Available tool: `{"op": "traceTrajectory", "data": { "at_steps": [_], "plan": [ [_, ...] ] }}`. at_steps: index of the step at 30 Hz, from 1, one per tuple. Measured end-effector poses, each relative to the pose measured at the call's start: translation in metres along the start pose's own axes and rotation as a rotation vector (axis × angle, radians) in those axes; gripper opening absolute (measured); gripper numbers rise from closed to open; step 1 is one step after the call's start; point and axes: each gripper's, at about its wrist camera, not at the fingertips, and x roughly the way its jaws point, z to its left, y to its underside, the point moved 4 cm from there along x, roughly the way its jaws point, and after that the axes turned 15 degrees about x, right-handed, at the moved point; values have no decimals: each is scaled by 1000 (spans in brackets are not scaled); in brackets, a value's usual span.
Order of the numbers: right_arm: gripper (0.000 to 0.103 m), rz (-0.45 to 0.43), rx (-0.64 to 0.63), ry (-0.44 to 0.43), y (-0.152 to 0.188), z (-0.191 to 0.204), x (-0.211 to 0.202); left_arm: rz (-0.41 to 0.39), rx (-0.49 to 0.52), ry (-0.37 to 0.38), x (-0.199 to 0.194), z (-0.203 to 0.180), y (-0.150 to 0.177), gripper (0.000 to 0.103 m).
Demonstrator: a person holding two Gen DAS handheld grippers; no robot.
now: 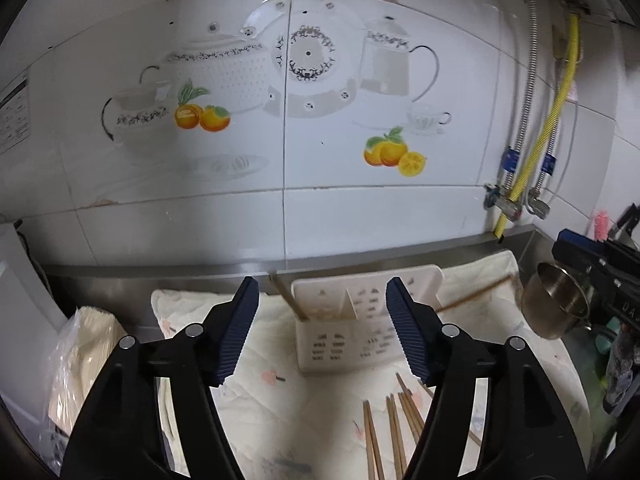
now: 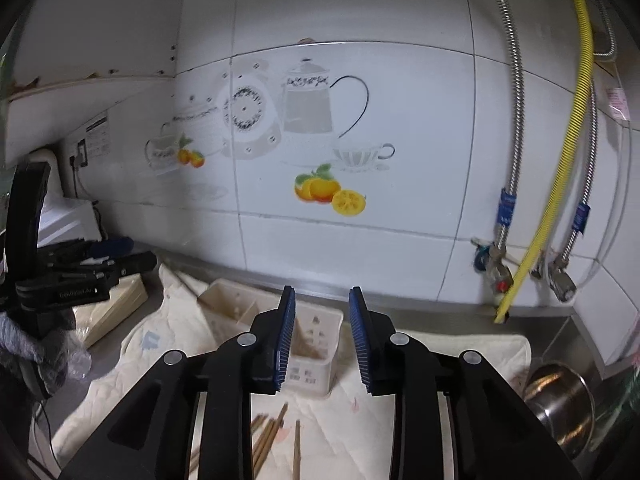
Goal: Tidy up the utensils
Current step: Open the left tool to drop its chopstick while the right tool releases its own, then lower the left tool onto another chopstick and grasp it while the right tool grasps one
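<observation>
A cream plastic utensil holder (image 1: 352,320) stands on a pale quilted cloth (image 1: 272,408) by the wall; a wooden chopstick (image 1: 286,296) leans out of its left compartment. Several loose wooden chopsticks (image 1: 394,428) lie on the cloth in front of it. My left gripper (image 1: 322,328) is open and empty, held above the cloth just before the holder. In the right wrist view the holder (image 2: 316,344) sits behind my right gripper (image 2: 322,344), which is open and empty above the loose chopsticks (image 2: 268,440). One more chopstick (image 1: 476,294) lies to the right of the holder.
A steel pot (image 1: 556,304) stands at the right edge of the cloth, also in the right wrist view (image 2: 560,404). A bag of cream items (image 1: 84,356) lies at the left. Pipes and valves (image 2: 504,272) run down the tiled wall at the right. A white appliance (image 2: 68,220) stands at far left.
</observation>
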Motion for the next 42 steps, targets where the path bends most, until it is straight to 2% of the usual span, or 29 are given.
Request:
{"op": "traceTrajectory", "data": {
  "at_steps": [8, 14, 24, 31, 42],
  "plan": [
    [28, 66, 15, -9, 67, -10, -22, 6, -41, 9, -22, -14, 42, 73],
    [28, 141, -6, 27, 124, -17, -23, 26, -49, 5, -31, -24, 73, 75],
    [28, 319, 29, 33, 208, -32, -9, 68, -109, 11, -38, -27, 120, 76],
    [22, 404, 44, 48, 241, -37, 5, 99, -137, -1, -41, -28, 147, 76],
    [15, 451, 54, 82, 260, -47, 19, 167, -162, 17, -35, -37, 187, 74]
  ]
}}
